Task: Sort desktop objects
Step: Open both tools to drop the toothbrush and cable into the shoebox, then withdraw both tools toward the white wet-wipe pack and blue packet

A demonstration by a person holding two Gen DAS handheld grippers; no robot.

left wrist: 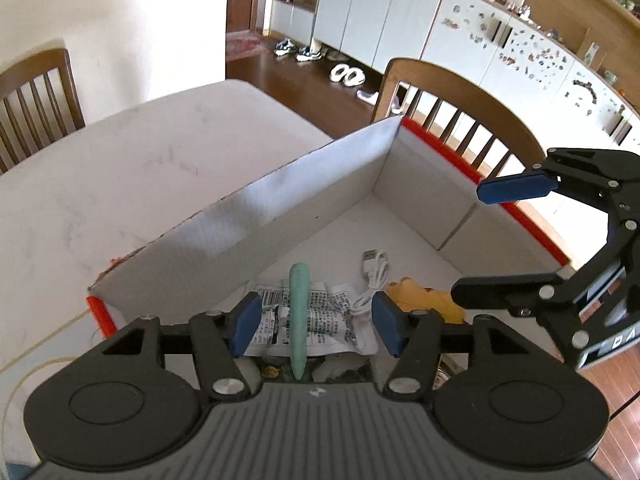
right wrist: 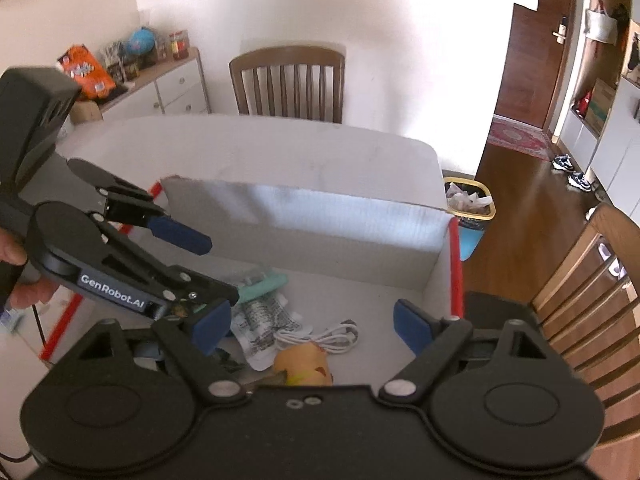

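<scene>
Both the left gripper (left wrist: 314, 322) and the right gripper (right wrist: 312, 326) hang with jaws apart and empty above the white cardboard box (left wrist: 224, 236) on the worktop (left wrist: 120, 184), where a green pen (left wrist: 299, 308) lies on a printed packet (left wrist: 324, 320), with a white cable (left wrist: 372, 280) at 2 o'clock of it.

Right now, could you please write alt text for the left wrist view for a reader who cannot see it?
The open left gripper hovers over a white cardboard box holding a mint-green pen, a printed packet, a white cable and a yellow toy. The right gripper, also open, reaches in from the right.
</scene>
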